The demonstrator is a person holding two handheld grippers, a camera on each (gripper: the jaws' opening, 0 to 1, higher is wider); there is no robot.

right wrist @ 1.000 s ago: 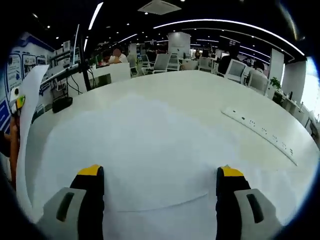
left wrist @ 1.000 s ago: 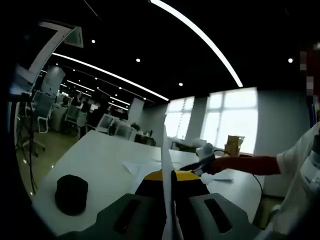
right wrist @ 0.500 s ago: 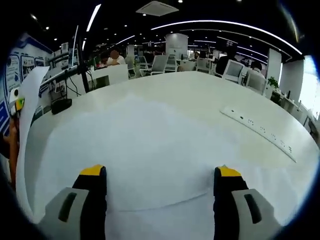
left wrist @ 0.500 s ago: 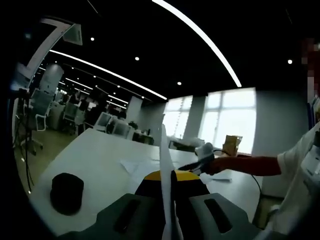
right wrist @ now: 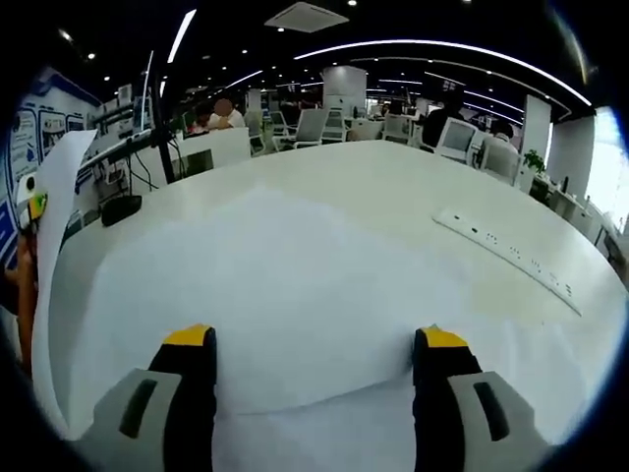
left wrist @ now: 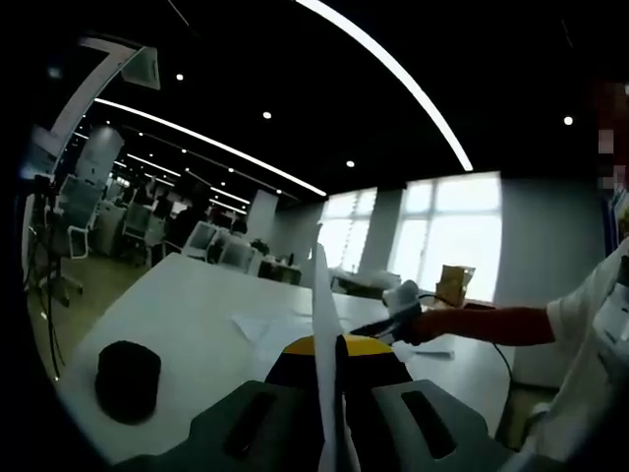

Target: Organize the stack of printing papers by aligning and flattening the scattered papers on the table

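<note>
The printing papers [right wrist: 295, 285] lie flat on the white table [right wrist: 393, 187], spread wide in front of my right gripper [right wrist: 313, 344] in the right gripper view, with their near edge running between the two yellow-tipped jaws. My right gripper has its jaws wide apart and they hold nothing; they stand just over the paper, but I cannot tell if they touch it. In the left gripper view my left gripper [left wrist: 328, 346] has its jaws pressed together on one sheet [left wrist: 322, 324], which stands upright on its edge and rises between the yellow tips. The same sheet shows at the left border of the right gripper view as a tall curved strip [right wrist: 54, 246]. More loose papers [left wrist: 270, 324] lie on the table beyond the left gripper. A black round object [left wrist: 127, 379] stands on the table to the left of this gripper; I cannot tell if it is a container or what is in it. A person's arm [left wrist: 482, 324] reaches in from the right over the table. In the right gripper view a white power strip [right wrist: 506, 261] lies on the table to the right of the papers, well apart from them. Behind the table are office chairs [right wrist: 319, 123] and desks.
</note>
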